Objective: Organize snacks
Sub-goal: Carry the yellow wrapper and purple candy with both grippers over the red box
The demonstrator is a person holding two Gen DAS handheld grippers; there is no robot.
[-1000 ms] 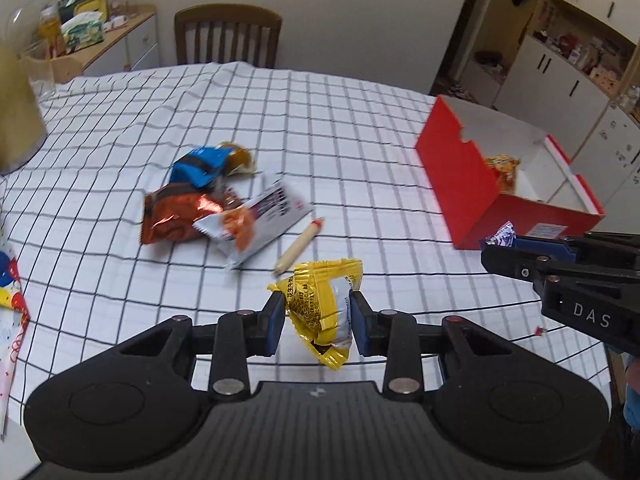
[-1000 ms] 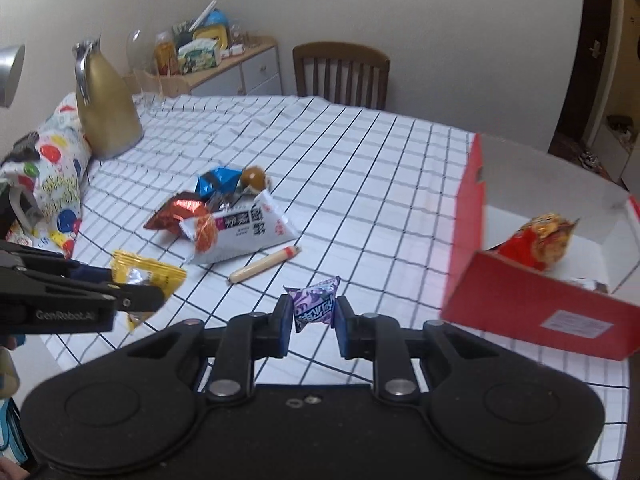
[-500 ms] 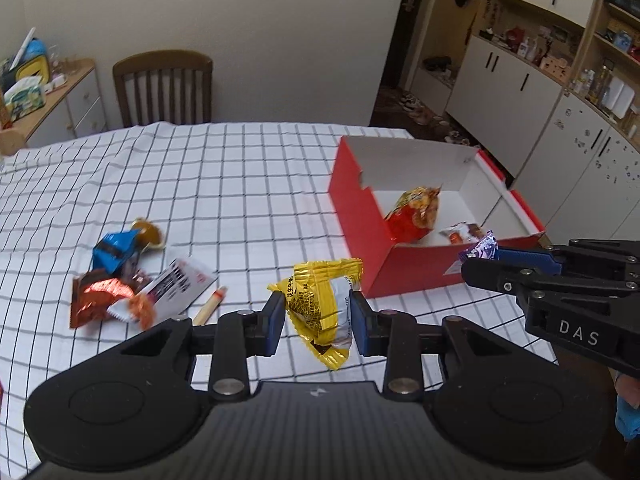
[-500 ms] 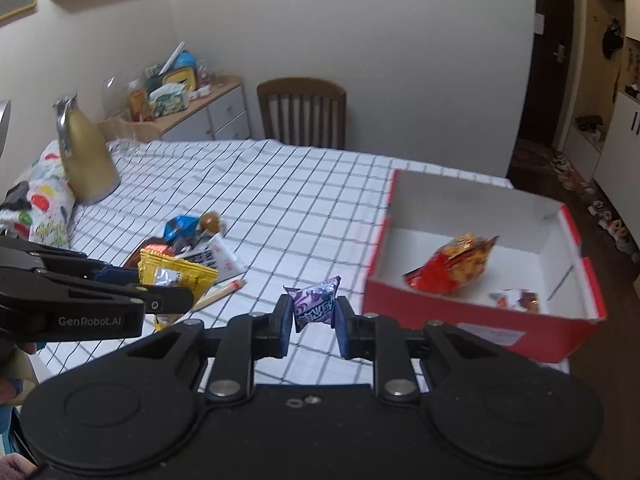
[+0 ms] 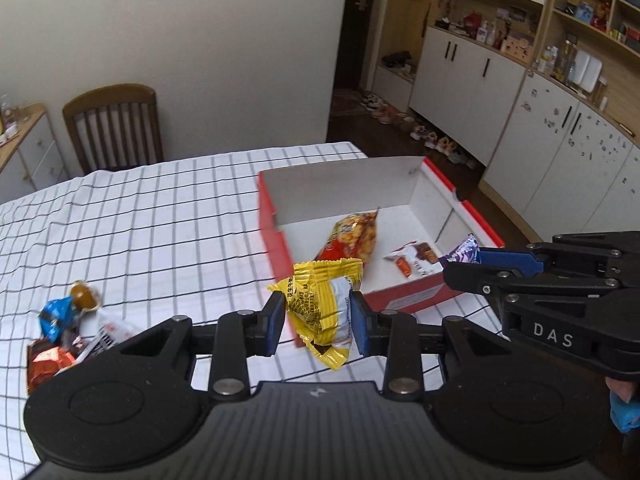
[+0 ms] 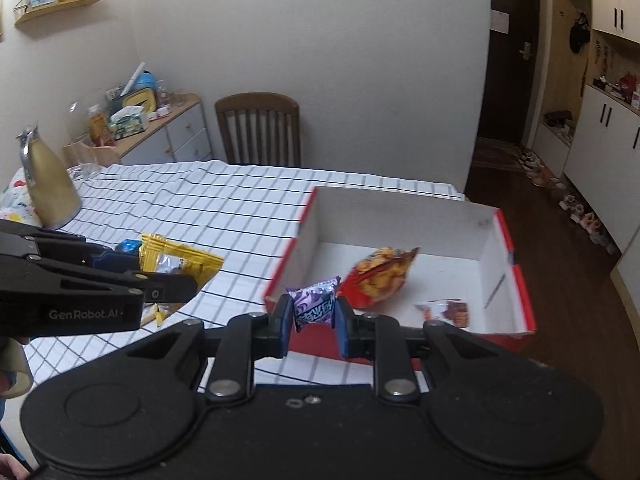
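My left gripper (image 5: 318,320) is shut on a yellow snack packet (image 5: 322,306), held in the air near the front left corner of the red box (image 5: 400,300). My right gripper (image 6: 312,324) is shut on a small purple candy packet (image 6: 314,308) just before the box's near wall (image 6: 316,348). Inside the white-lined box lie an orange-red chip bag (image 6: 380,276) and a small brown-and-white wrapper (image 6: 448,312). In the left wrist view the right gripper (image 5: 466,262) reaches in from the right over the box's front rim.
A pile of loose snacks (image 5: 64,328) lies at the left on the checked tablecloth (image 5: 160,232). A gold jug (image 6: 48,184) stands at the far left edge. A wooden chair (image 6: 260,128) and a cluttered sideboard (image 6: 160,128) stand behind the table.
Both grippers have carried their packets rightward and upward from the snack pile toward the red box, which now sits straight ahead with its inside showing. Both grips stay the same.
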